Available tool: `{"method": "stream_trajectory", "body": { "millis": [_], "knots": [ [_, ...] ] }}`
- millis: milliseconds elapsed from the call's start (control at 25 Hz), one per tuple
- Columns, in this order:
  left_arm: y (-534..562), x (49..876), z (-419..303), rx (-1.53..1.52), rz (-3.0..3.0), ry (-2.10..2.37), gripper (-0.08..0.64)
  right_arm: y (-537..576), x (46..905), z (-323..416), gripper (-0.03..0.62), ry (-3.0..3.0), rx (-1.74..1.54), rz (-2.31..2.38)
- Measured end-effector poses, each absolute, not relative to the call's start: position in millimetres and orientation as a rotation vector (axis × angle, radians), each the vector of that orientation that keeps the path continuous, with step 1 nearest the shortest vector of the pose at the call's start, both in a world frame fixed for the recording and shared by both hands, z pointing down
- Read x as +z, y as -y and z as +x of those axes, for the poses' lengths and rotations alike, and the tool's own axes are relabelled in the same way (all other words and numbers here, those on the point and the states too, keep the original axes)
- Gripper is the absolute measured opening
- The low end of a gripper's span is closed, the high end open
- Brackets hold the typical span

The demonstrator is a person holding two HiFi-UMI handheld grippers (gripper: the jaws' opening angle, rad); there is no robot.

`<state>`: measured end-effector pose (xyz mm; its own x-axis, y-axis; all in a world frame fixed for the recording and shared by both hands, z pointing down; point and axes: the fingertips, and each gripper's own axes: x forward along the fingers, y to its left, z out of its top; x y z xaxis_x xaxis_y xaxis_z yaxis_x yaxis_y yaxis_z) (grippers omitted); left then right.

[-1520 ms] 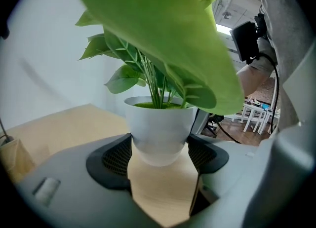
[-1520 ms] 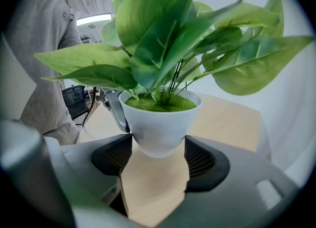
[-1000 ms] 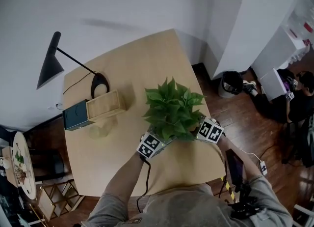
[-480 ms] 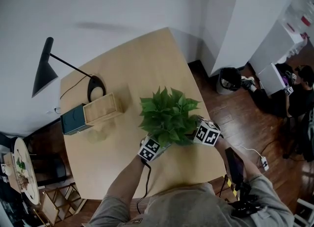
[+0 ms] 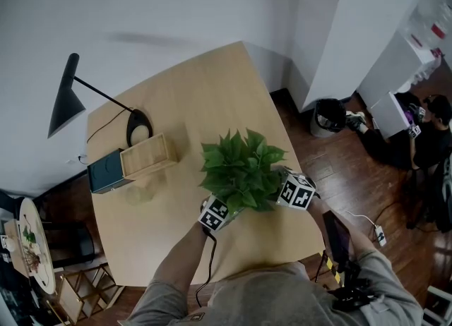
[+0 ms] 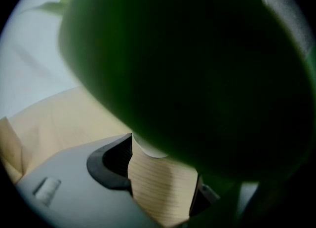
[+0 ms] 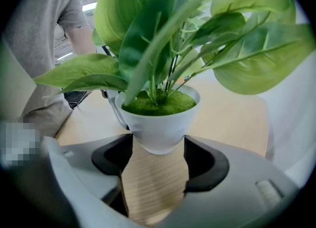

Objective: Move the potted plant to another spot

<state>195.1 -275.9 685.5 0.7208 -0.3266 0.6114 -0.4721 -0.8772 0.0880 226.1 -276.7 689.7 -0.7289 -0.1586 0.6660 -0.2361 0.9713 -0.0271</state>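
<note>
The potted plant (image 5: 240,169), green leaves in a small white pot, is over the near right part of the wooden table (image 5: 205,85). Both grippers close on it from my side: the left gripper (image 5: 224,207) from the left, the right gripper (image 5: 281,192) from the right. In the right gripper view the white pot (image 7: 160,123) sits between the black pads (image 7: 205,165), its lower sides touching them; the right gripper (image 7: 155,170) is shut on it. In the left gripper view a dark leaf (image 6: 197,74) hides most; the pot's bottom (image 6: 148,149) shows between the left gripper's (image 6: 163,175) jaws.
A black lamp (image 5: 67,95) stands at the table's far left, its round base (image 5: 141,130) beside a wooden box (image 5: 148,155) and a dark teal box (image 5: 106,171). The table's right edge is close to the plant. On the floor right are a bin (image 5: 328,114) and a seated person (image 5: 431,127).
The plant and both grippers have shifted a little toward me and to the left on the table. Both grips are unchanged.
</note>
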Motion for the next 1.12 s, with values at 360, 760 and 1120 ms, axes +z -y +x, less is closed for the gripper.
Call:
{"method": "stream_trajectory", "body": {
  "millis": [360,760,1120],
  "knots": [
    [275.8,680.2,184.5,0.872,2.686,0.685,0.348,274.8,690.2,229.3,0.337,2.392,0.129,0.296],
    [261.7,675.9,172.1,0.882,2.684,0.708,0.347,271.4,683.1,244.1,0.337,2.378,0.119,0.347],
    [214.8,659.5,151.9,0.831,2.696,0.729,0.325,245.8,649.8,263.0,0.337,2.342,0.076,0.454]
  ]
}}
